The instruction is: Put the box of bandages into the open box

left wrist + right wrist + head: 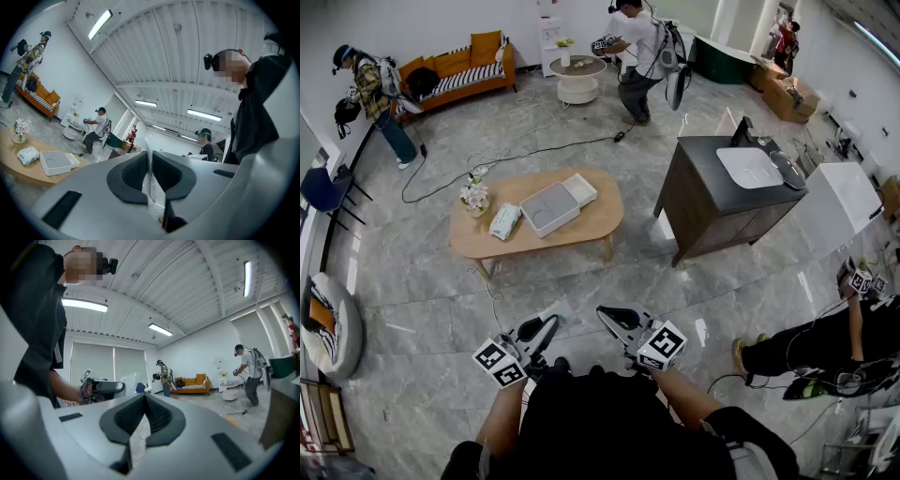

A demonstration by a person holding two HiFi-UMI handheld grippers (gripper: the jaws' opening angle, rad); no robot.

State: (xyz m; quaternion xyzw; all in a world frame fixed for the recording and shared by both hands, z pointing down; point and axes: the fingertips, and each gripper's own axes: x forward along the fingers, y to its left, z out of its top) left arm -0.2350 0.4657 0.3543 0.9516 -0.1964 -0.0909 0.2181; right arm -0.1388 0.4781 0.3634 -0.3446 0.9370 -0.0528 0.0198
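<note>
On the desk, box of bandages: a small pale packet (504, 221) lies flat on the left part of the oval wooden desk (600, 217), just left of the open box and near a little bunch of flowers (474, 195) at the far left edge. In the left gripper view it shows far off at the lower left (28, 155).
Open box: a grey-white shallow box (558, 203) sits at the middle of the desk with its lid lying open on the right side. The left gripper view shows its inside bare (58, 161).
Left gripper: it (551, 323) is held close to the person's body at the near edge of the scene, over the tiled floor and pointing level.
Left fingers: the dark pads (131, 176) are pressed together at their tips, with nothing between them.
Right gripper: it (604, 313) is held just right of the left one, at the same near spot. It is turned away towards an orange sofa (194, 383).
Right fingers: the pads (129, 418) meet at the tip and pinch nothing.
Bandages and fingers: the packet lies well apart from both pairs of fingers, far across the open floor and slightly left of the left gripper. Neither pair touches it.
Right of the desk: a dark cabinet (712, 211) holds a white basin.
</note>
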